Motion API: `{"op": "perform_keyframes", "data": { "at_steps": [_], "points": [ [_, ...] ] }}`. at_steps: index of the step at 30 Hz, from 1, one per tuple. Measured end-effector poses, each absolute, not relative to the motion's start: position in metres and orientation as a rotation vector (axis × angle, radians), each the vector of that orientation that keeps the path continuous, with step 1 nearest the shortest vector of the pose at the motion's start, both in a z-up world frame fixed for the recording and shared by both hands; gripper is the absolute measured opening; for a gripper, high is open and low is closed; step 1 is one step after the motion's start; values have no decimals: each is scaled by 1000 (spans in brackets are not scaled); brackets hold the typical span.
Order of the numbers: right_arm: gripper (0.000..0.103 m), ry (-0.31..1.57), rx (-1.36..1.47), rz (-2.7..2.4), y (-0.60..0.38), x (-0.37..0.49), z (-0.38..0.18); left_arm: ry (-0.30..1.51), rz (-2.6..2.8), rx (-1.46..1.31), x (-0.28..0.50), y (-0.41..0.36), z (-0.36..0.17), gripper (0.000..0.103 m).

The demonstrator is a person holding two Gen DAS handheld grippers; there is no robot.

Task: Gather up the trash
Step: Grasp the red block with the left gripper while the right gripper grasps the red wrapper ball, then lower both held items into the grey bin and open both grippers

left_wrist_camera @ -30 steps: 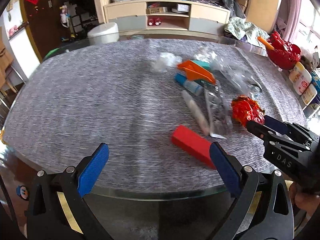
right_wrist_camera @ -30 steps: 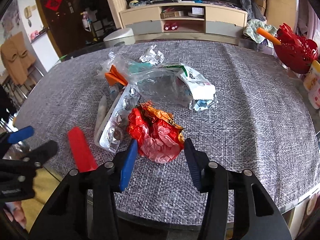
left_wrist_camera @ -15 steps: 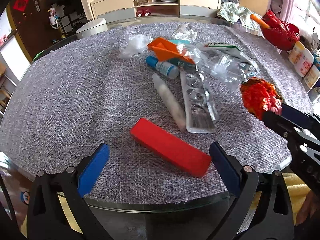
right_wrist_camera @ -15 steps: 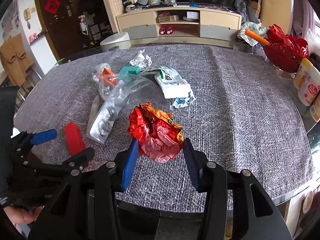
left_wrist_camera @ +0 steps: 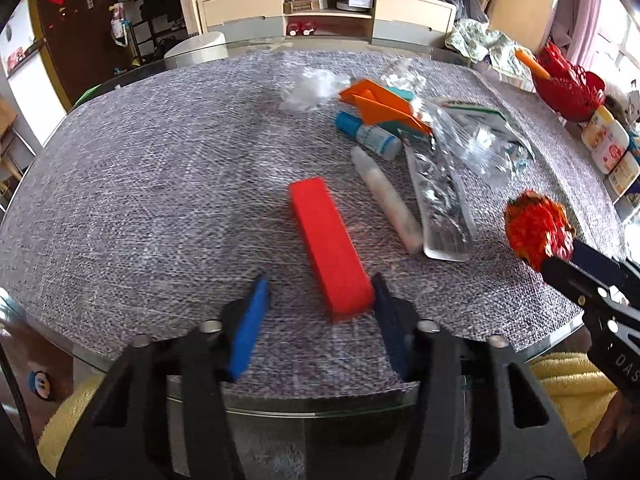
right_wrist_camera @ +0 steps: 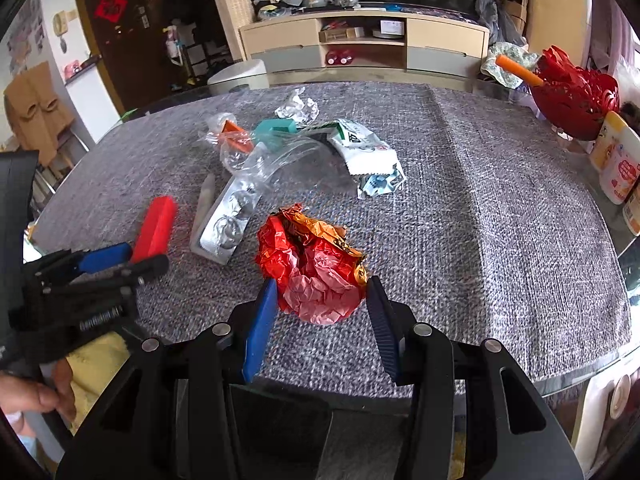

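A: Your right gripper (right_wrist_camera: 320,312) clamps the crumpled red wrapper (right_wrist_camera: 312,268) between both pads, above the near edge of the table (right_wrist_camera: 500,208); in the left wrist view the same red ball (left_wrist_camera: 536,228) sits at the tip of that gripper (left_wrist_camera: 560,260), off toward the table's right edge.

B: And your left gripper (left_wrist_camera: 316,308)?

A: Its jaws stand partly apart around the near end of the red block (left_wrist_camera: 328,248), which lies on the grey cloth close to the near edge; the right pad (left_wrist_camera: 388,320) seems to touch the block, though blur makes that hard to confirm; the left pad (left_wrist_camera: 250,328) is clear of it.

B: The other trash?

A: A white tube (left_wrist_camera: 386,200), a foil blister pack (left_wrist_camera: 440,204), a small blue-capped bottle (left_wrist_camera: 368,136), an orange paper piece (left_wrist_camera: 380,106) and a clear plastic bag (left_wrist_camera: 476,140) cluster mid-table, beyond the block.
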State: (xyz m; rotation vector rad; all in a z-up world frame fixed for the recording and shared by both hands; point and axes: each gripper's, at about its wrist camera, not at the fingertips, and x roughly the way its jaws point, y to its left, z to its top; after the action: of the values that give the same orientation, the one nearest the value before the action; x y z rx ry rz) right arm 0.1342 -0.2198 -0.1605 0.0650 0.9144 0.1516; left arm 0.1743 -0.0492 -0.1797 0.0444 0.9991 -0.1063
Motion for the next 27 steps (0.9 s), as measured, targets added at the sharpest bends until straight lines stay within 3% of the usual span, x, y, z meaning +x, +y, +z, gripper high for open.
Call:
{"op": "perform_keyframes", "data": {
  "at_steps": [1,2,3,19,27],
  "points": [
    [47,916,58,151,-218,132,-161,993,-107,40,173,-46,-179,34],
    [47,917,54,154,-217,130,-162,987,-111,38,173,-43,-179,22],
    [47,920,49,153,-216,129,-162,982,-114,38,172,-40,-179,19],
    [47,892,42,155,-201,51,-135,967,-246,48,84,-29,-165,19],
    [47,984,81,157,-198,13,-157,979,-294,53,26,-26,-164,19]
  ]
}}
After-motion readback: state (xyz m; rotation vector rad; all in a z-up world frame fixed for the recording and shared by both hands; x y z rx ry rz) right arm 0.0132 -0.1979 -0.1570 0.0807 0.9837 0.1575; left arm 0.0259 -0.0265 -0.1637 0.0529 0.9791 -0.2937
